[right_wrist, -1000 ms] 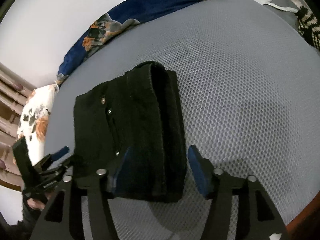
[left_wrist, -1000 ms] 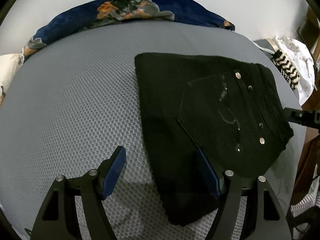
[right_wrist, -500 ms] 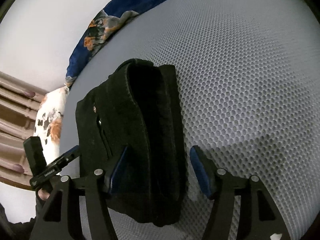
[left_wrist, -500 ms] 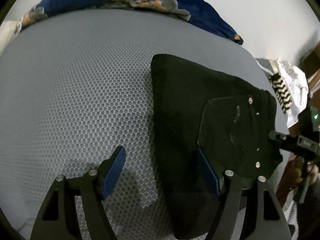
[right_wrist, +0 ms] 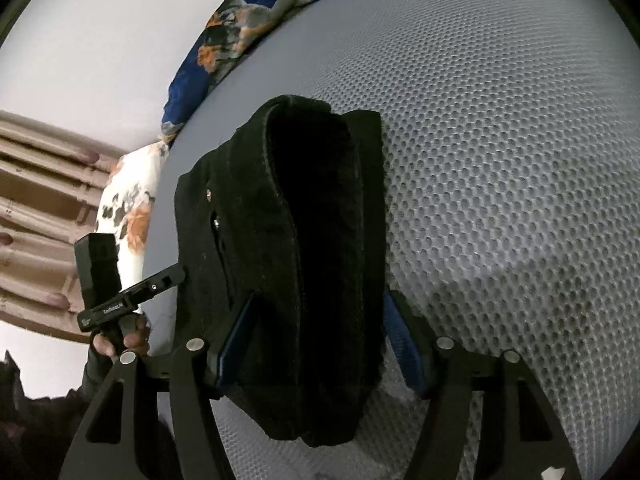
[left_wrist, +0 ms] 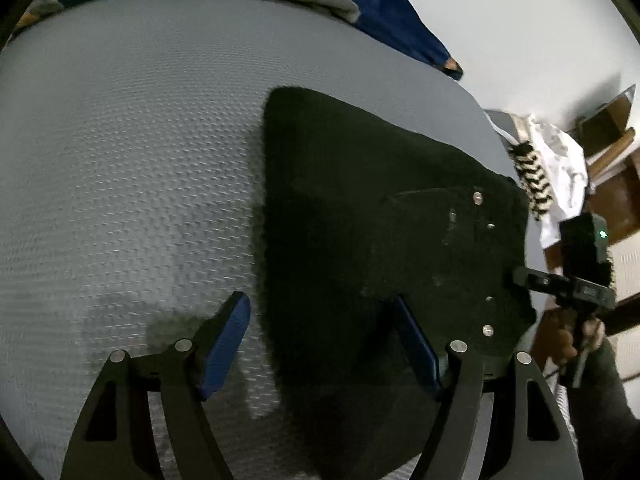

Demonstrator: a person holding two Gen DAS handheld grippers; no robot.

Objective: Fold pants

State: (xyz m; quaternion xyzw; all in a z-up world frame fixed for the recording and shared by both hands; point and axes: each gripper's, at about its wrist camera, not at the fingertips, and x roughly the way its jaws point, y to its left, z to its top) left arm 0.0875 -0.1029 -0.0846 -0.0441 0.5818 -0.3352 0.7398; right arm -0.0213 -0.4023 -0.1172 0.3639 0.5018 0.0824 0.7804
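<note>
Pants of black fabric lie folded into a compact stack on the grey honeycomb-textured mattress, pocket rivets facing up on the top layer. From the right wrist view the same bundle shows its layered folded edge, standing thick above the surface.

The left gripper has its jaws spread wide and grips nothing; its left blue-padded finger sits over bare mattress just beside the stack's left edge, while the other finger lies over the black fabric. Whether it touches the cloth cannot be told. The right gripper is likewise spread wide, straddling the near end of the bundle, one finger on each side, with no clamping visible.

Each tool appears in the other's view: the right one at the right edge of the stack, the left one at the left, both held by a hand.

At the far edge of the mattress lies a navy blanket with orange print against a pale wall. To the far right sits a heap of white and black-striped cloth. A floral pillow rests at the left side.
</note>
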